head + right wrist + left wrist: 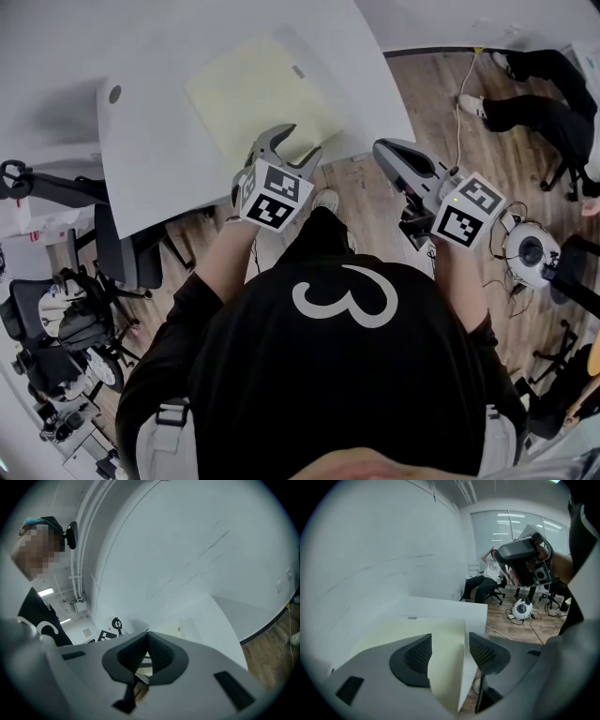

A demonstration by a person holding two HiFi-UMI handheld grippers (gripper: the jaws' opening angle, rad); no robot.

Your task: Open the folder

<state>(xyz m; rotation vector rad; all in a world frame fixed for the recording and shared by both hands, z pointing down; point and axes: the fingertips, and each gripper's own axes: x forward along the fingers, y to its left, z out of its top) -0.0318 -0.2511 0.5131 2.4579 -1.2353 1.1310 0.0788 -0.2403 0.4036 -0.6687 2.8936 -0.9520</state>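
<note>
The folder (262,94), pale yellow and flat, lies closed on the white surface (150,159), turned at an angle so that one corner points toward me and reaches close to the surface's near edge. A small grey tab shows near its far edge.

My left gripper (292,150) comes down over that near corner, tilted forward. In the left gripper view my jaws stand wide apart, and the folder (440,634) runs between the two ribbed pads (417,656) with a gap on either side, so neither pad presses on it. Whether a jaw tip touches the surface (440,606) I cannot tell.

My right gripper (384,150) is off to the right, beyond the surface's edge and over the wooden floor (431,94), well apart from the folder. In the right gripper view (147,651) its jaws are brought together, tip to tip, with nothing between them.

Farther out, a round white device (530,251) with cables sits on the floor to my right. Dark office chairs (56,319) crowd the floor to my left. In the left gripper view a seated person (487,573) shows at the far side of the room, before the windows.
</note>
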